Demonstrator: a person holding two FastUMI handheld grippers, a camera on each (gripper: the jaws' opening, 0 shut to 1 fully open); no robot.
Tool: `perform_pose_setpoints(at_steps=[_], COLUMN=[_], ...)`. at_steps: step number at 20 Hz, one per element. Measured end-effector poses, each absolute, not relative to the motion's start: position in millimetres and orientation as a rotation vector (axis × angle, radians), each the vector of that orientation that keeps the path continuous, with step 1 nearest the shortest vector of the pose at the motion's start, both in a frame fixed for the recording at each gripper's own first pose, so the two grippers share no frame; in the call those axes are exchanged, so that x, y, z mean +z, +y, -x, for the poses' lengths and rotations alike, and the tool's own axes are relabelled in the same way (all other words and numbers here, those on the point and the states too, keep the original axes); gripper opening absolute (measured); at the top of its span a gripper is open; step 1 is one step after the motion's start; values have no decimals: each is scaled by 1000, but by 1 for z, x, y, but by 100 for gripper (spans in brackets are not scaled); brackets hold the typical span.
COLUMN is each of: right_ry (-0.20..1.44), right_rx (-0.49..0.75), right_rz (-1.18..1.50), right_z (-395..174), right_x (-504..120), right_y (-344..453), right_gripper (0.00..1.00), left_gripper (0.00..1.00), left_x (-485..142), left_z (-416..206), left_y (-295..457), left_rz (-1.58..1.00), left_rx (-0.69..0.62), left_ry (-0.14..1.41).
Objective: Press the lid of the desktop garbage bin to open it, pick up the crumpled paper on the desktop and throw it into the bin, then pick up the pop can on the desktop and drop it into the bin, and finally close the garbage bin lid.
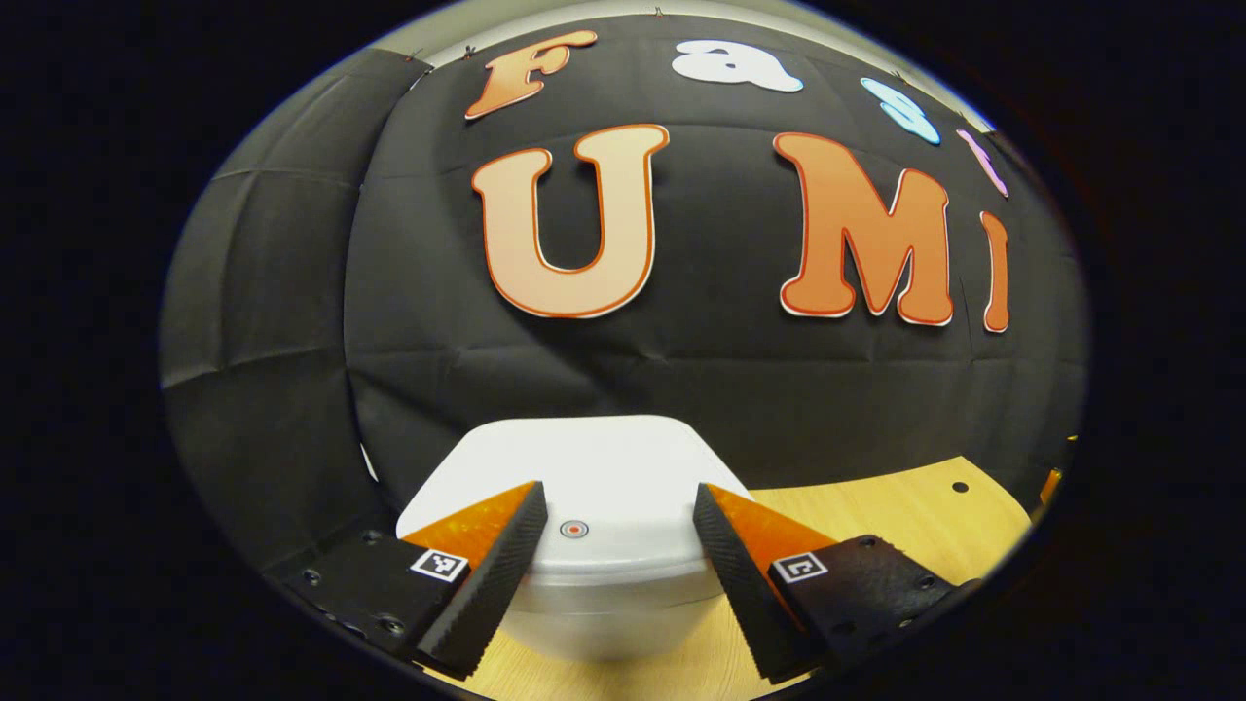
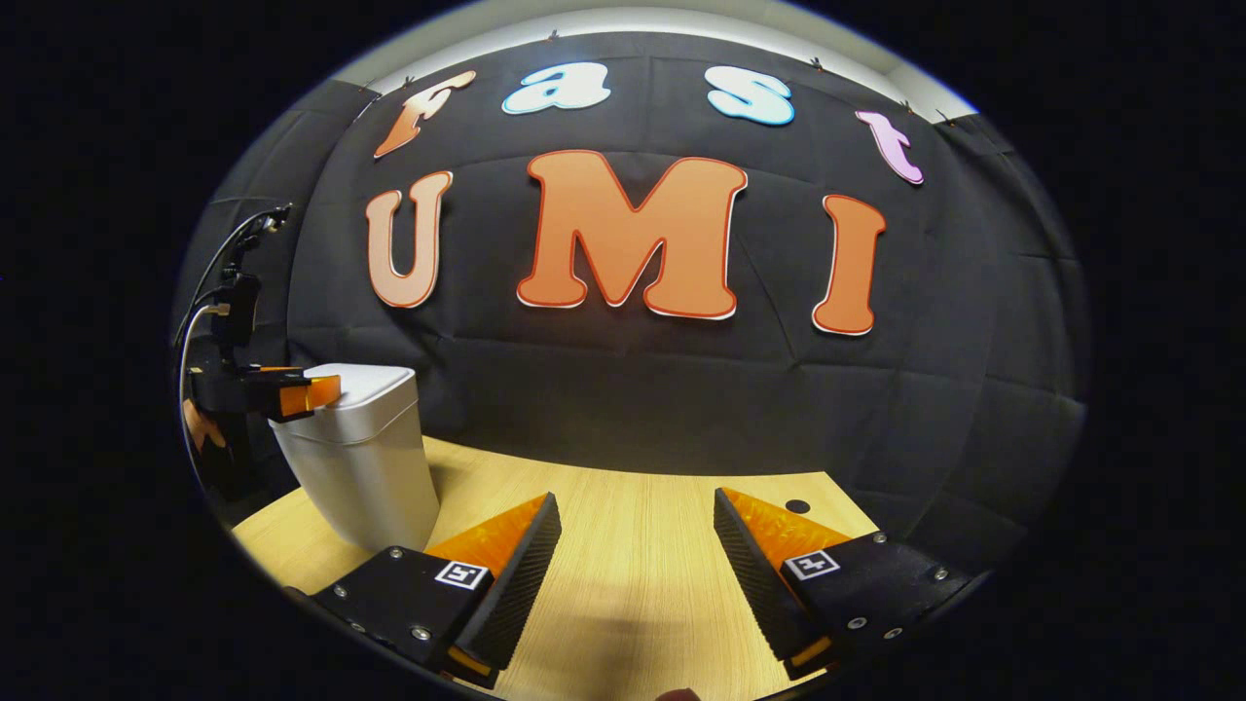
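Note:
A white desktop bin with its lid down stands right in front of my left gripper. That gripper is open, its fingers spread to either side of a small round button at the lid's front edge. In the right gripper view the same bin stands at the left of the wooden desk, and the left gripper hovers over the near edge of its lid. My right gripper is open above bare desk, with nothing between its fingers.
Black cloth wall runs close behind the bin and the desk. The desk has small round holes near its back edge. A hand and cables sit behind the left gripper at the far left.

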State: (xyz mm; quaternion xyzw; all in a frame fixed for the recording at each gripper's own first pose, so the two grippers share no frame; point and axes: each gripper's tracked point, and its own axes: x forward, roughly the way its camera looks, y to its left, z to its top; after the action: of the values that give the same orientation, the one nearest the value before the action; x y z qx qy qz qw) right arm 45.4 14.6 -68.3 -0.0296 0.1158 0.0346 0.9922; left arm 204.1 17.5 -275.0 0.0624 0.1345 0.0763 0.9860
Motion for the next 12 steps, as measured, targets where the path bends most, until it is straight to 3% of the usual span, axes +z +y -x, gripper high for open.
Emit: perform_pose_setpoints(at_steps=[12], right_ry=[224], right_rx=[53], right_rz=[50], right_z=[-40], right_x=[-66], right_y=[4], right_gripper=[94], left_gripper=[95], left_x=[-261], left_z=[-200], left_y=[15], left_rz=[-176], left_rx=[171], left_ry=[165])
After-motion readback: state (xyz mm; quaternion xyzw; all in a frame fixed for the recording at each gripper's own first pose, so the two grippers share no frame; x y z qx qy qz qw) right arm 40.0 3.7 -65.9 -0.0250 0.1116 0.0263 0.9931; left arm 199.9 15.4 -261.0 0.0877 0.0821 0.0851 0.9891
